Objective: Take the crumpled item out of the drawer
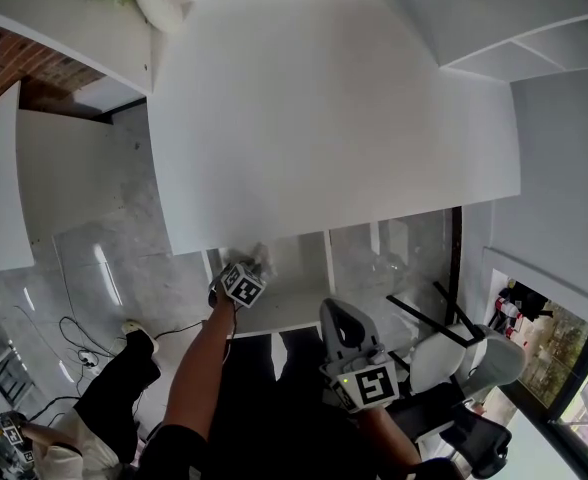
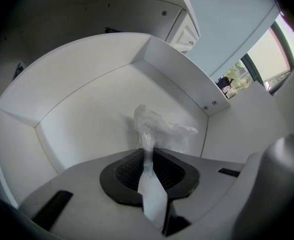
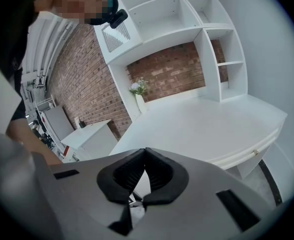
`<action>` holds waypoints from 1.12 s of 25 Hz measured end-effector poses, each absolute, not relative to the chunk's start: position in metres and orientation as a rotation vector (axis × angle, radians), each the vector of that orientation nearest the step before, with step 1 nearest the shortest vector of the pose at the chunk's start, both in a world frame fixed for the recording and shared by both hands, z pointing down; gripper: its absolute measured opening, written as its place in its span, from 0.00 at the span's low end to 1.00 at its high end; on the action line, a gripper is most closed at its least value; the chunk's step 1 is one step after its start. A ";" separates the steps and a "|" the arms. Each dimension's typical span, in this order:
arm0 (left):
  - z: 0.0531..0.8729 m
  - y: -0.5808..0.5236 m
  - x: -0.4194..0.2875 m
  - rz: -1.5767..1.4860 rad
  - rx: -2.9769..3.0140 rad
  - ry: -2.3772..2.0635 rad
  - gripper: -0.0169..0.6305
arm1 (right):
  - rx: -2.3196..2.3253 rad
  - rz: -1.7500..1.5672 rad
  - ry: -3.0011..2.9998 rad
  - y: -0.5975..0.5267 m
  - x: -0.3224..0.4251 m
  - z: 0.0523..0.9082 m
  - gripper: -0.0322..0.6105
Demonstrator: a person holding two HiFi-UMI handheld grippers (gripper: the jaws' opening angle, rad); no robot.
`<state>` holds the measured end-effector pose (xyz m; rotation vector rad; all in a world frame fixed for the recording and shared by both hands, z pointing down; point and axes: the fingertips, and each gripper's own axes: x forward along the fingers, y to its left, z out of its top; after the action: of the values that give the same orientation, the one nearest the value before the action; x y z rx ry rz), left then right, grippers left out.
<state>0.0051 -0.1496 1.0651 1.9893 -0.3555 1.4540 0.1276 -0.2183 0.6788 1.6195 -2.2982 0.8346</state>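
Closest in, the right gripper (image 3: 146, 152) hangs back over the person's lap, its dark pads pinched together at the tips with nothing between them, and it points up across the room rather than at the work. Just ahead of it, the person's bare left forearm (image 1: 199, 368) stretches forward, and there's the left gripper (image 2: 148, 156), reaching under the front edge of the desk (image 1: 324, 118) and into the open drawer (image 2: 87, 109). It has a catch: the jaws are clamped on the crumpled item (image 2: 157, 126), a wad of thin, clear, plastic-looking film. One flattened tail of it runs back between the ribbed pads toward the camera, while the bunched part sticks out beyond the tips, still inside the drawer, set against its white floor and toward the right-hand wall. Whether the wad touches the floor cannot be told. From the head view the same pale bundle shows just past the marker cube at the lip of the drawer. Off to the person's right stands a chair (image 1: 454, 358) with dark legs; to the left, cables (image 1: 74, 338) trail across the glossy floor (image 1: 124, 258). Farther out the bare white desktop spreads wide, a vase (image 3: 138, 91) of flowers sits at its far corner, and behind that rise white shelves (image 3: 187, 14) against a brick wall (image 3: 172, 69).
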 end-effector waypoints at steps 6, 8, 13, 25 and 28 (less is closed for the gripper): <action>1.054 -0.149 0.009 1.436 2.006 -0.367 0.13 | 1.655 0.802 -2.304 -0.211 0.137 0.672 0.07; 1.039 -0.155 0.015 1.404 2.051 -0.395 0.13 | 1.651 0.797 -2.299 -0.205 0.142 0.670 0.07; 0.971 -0.176 0.015 1.271 2.157 -0.548 0.13 | 1.651 0.755 -2.340 -0.195 0.144 0.643 0.07; 0.694 -0.151 -0.019 0.762 2.377 -1.165 0.13 | 1.540 0.526 -2.525 -0.160 0.141 0.558 0.07; 0.639 -0.137 -0.044 0.663 2.321 -1.370 0.13 | 1.541 0.506 -2.550 -0.146 0.132 0.537 0.07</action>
<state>-0.0444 -0.1371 0.6387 2.3209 -1.3704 0.6625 0.1320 -0.1465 0.5367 1.5414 -2.5499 0.5061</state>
